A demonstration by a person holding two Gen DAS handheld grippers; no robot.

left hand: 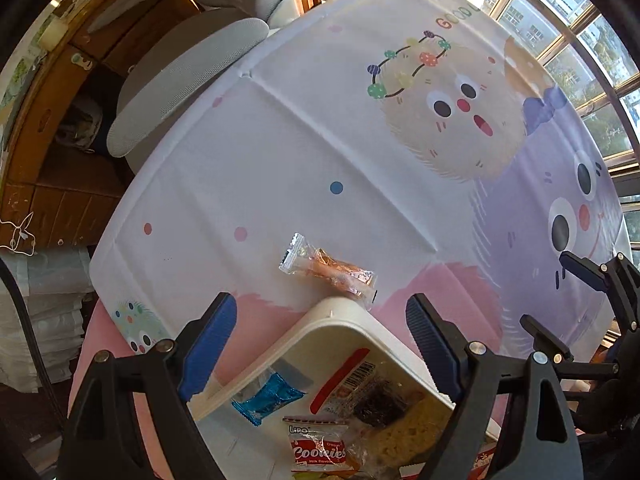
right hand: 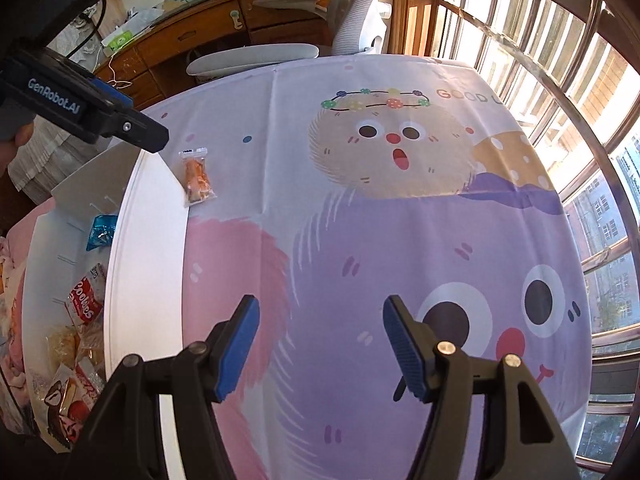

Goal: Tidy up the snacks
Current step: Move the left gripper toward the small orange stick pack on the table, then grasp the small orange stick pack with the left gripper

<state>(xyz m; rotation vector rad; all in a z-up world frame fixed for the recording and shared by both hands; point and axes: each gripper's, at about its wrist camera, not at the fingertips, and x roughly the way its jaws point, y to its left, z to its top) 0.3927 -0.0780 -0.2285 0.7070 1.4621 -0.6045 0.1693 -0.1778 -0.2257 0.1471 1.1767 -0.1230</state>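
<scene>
Snacks are lying in a white plastic bin [left hand: 336, 316]: a blue wrapped sweet [left hand: 267, 397], a red Cookies packet [left hand: 318, 451], a dark-filled clear pack [left hand: 376, 404]. One orange snack in clear wrap [left hand: 330, 271] is sitting outside on the cartoon tablecloth [left hand: 320, 140], just beyond the bin's rim. Left gripper [left hand: 316, 354] is hovering wide open over the bin, empty. Right gripper [right hand: 320, 346] is hanging open over bare cloth, well apart. Bin's near end is being cut off.
</scene>
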